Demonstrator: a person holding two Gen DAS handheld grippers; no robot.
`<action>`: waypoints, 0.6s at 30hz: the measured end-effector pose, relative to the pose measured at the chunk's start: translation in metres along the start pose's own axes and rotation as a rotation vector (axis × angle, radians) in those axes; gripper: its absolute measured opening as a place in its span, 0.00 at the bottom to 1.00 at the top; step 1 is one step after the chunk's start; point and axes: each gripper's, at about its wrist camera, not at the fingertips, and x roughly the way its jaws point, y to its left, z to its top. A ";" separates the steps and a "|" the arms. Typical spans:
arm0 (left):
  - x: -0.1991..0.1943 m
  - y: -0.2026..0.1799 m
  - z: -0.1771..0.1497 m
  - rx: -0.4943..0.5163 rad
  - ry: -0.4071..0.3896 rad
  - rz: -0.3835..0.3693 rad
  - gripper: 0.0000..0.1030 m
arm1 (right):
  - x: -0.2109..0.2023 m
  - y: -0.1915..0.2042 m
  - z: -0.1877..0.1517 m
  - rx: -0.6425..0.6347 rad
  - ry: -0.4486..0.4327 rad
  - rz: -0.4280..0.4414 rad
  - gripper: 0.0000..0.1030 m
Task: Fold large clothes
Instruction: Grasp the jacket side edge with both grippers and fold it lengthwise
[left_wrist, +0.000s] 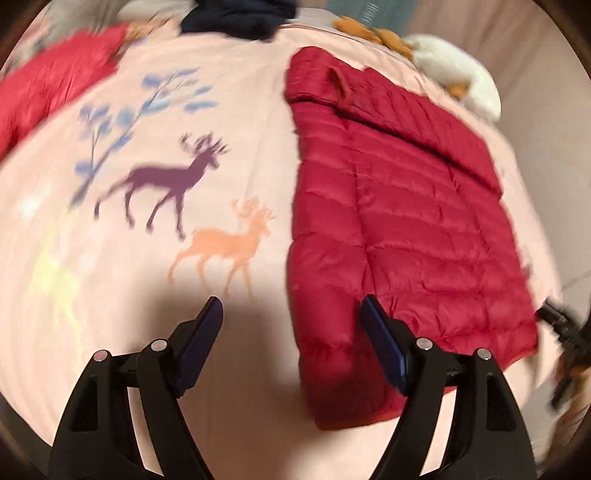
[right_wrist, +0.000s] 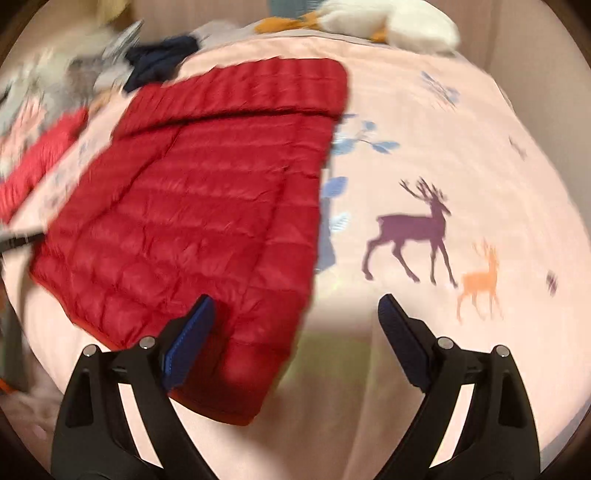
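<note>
Lying flat on the pink deer-print bedspread (left_wrist: 240, 92), filling the right half of the left wrist view: a red quilted down jacket (left_wrist: 399, 229), looking light, puffy, soft and slippery-shelled. Hovering with fingers spread and holding nothing: left gripper (left_wrist: 291, 317) and right gripper (right_wrist: 295, 314). Probably calling for pinching the near hem corners (right_wrist: 240, 402).

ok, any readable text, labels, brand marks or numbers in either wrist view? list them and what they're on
None readable in either view.
Red puffer jacket: no legible tag or logo; its neck loop is bare.
Pink bedsheet: printed deer and branches only, no words.
Left gripper and right gripper: no markings visible.
Clothes at the far edge are too blurred to tell.
</note>
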 end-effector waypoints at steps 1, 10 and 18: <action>0.001 0.006 -0.001 -0.045 0.008 -0.052 0.76 | 0.001 -0.005 -0.001 0.045 0.004 0.043 0.88; 0.020 -0.004 -0.006 -0.161 0.058 -0.316 0.77 | 0.038 -0.005 0.000 0.282 0.063 0.401 0.90; 0.042 -0.015 0.014 -0.187 0.085 -0.440 0.78 | 0.062 0.011 0.027 0.327 0.068 0.539 0.90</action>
